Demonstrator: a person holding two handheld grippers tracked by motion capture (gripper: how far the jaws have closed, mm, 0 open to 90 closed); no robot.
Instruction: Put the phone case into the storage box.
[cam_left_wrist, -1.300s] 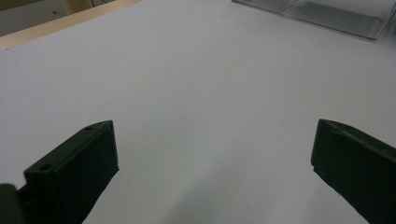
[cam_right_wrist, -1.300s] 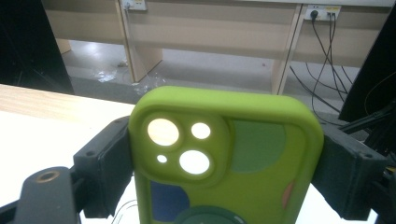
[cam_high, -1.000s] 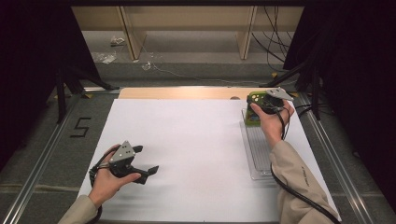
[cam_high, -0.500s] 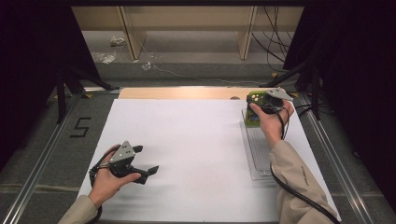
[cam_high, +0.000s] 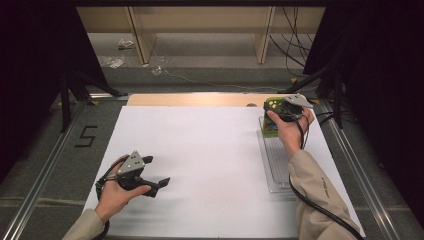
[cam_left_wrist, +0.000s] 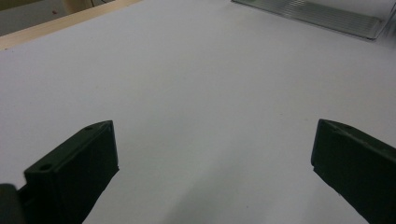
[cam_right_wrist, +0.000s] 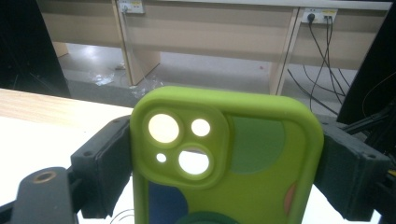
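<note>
A lime-green phone case (cam_right_wrist: 229, 158) with round camera cut-outs and coloured patches stands upright between the two black jaws of my right gripper (cam_right_wrist: 226, 154), which is shut on its sides. In the high view the phone case (cam_high: 271, 116) and the right gripper (cam_high: 280, 110) are at the far right of the white table, over the far end of a clear plastic tray (cam_high: 276, 165). My left gripper (cam_high: 155, 184) rests low at the near left of the table. Its jaws stand wide apart over bare white surface, open with nothing between them (cam_left_wrist: 215, 158).
A white sheet (cam_high: 210, 150) covers the table, with a strip of wood (cam_high: 190, 99) along its far edge. Metal rails run down both sides. Beyond the table are desk legs, cables and scraps of plastic on the floor. The clear tray's corner (cam_left_wrist: 327, 18) lies ahead of the left gripper.
</note>
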